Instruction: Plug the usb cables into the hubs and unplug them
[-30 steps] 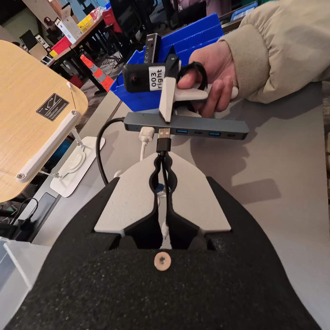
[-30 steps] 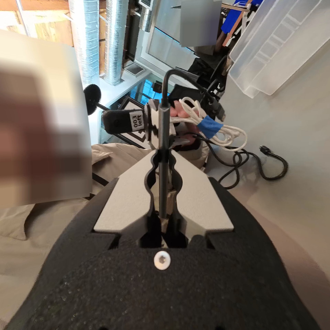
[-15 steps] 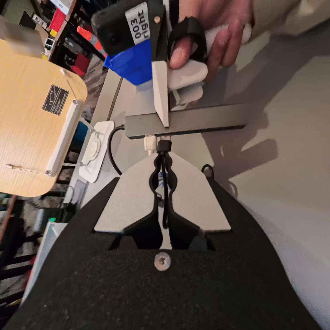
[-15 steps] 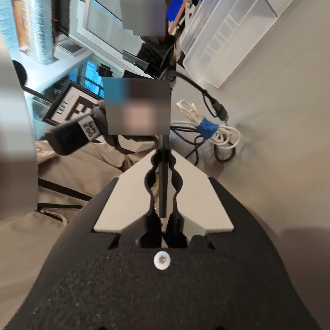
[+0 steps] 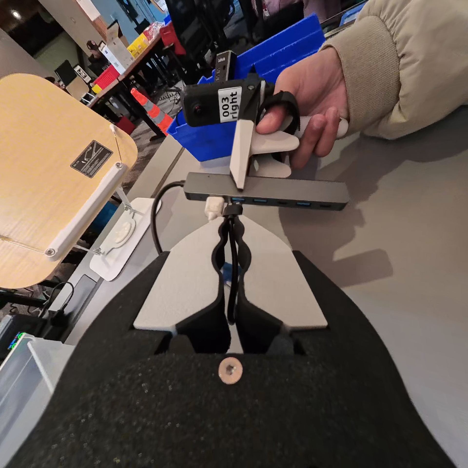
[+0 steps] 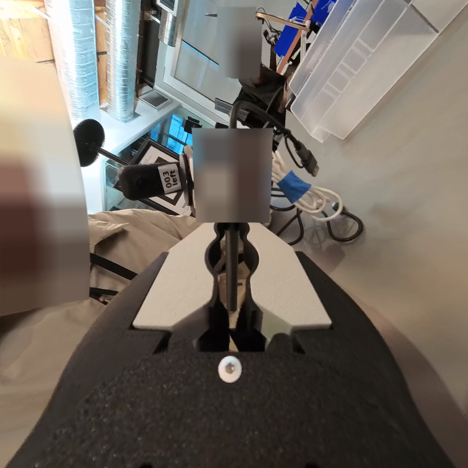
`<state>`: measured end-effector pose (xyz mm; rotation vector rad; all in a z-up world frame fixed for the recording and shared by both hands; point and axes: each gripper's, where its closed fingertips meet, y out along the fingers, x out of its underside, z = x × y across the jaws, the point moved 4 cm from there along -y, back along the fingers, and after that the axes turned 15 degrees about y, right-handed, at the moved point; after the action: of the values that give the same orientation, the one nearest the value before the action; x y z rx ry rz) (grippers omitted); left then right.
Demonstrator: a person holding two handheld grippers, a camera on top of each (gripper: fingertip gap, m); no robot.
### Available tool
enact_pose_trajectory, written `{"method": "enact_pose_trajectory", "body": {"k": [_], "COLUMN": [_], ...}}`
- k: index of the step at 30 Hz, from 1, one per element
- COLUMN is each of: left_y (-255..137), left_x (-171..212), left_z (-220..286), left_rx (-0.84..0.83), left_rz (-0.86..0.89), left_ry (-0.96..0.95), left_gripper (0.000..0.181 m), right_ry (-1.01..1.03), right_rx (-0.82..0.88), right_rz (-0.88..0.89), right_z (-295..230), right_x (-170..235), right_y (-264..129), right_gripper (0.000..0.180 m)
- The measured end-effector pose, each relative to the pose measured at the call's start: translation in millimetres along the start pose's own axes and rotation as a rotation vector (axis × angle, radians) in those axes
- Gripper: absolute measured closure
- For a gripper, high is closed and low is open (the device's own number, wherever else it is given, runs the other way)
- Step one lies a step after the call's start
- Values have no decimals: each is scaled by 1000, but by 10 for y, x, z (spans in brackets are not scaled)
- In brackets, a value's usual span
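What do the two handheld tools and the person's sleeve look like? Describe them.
Each tool has a black grainy body, one pale screw at its centre, and two light-grey wedge fingers with wavy black inner edges: left tool, right tool. Seen from outside, the right tool carries a black camera with a white label. The sleeve is beige and padded.

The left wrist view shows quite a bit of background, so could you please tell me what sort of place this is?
Probably a shared lab or workshop. Behind the grey table stand a blue parts bin, an orange traffic cone on the floor, and a further workbench stacked with coloured boxes.
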<state>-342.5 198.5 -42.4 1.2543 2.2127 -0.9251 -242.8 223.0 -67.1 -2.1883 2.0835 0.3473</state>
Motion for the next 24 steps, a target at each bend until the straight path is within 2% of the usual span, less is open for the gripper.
{"method": "enact_pose_trajectory", "body": {"k": [11,15,18,24], "left_y": [-52,-42,-30,-17], "left_x": [-60,-37,-11,-61], "left_z": [1,29,52,72], "left_rx": [-7,-21,-42,-22], "left_rz": [86,93,84,78], "left_ry": [23,79,135,106], "left_gripper": [176,176,176,176], "right_ry": [26,66,51,23], "right_rx": [-79,-172,-129,-70], "right_rz": [-22,-42,-38,-48], "right_z": [-61,-131,-97,-76], "right_x": [28,51,52,74], "right_y": [18,20,37,66], "right_gripper": [171,171,171,171]}}
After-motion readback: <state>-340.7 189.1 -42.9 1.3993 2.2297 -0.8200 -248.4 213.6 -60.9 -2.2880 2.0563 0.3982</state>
